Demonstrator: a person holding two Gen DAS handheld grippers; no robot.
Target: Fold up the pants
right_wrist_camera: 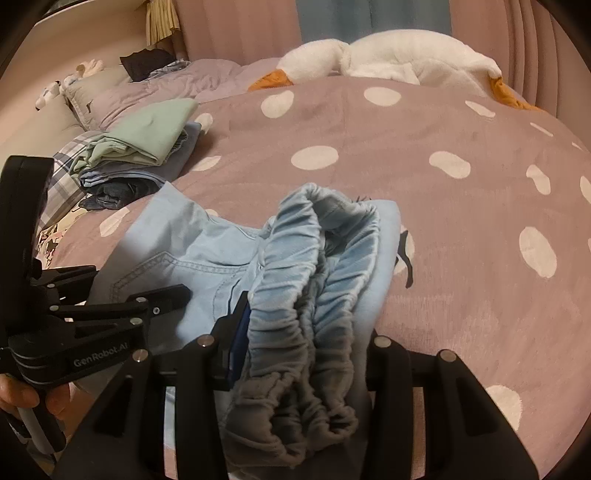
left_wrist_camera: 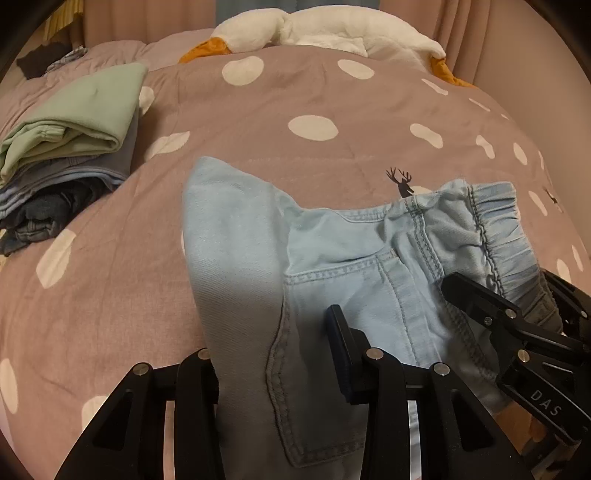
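Light blue denim pants (left_wrist_camera: pixel 332 266) lie on the bed, partly folded, with the elastic waistband (left_wrist_camera: pixel 495 229) at the right. My left gripper (left_wrist_camera: pixel 273 354) is shut on the folded fabric edge near the back pocket. My right gripper (right_wrist_camera: pixel 303 332) is shut on the bunched elastic waistband (right_wrist_camera: pixel 314 280). The right gripper also shows in the left wrist view (left_wrist_camera: pixel 517 325) at the waistband. The left gripper shows in the right wrist view (right_wrist_camera: pixel 122 306) at the left, held by a hand.
The pink bedspread with white dots (left_wrist_camera: pixel 314 110) stretches ahead. A stack of folded clothes, green on top (left_wrist_camera: pixel 74 122), sits at the left (right_wrist_camera: pixel 147 147). A white plush goose (left_wrist_camera: pixel 325 29) lies at the far edge.
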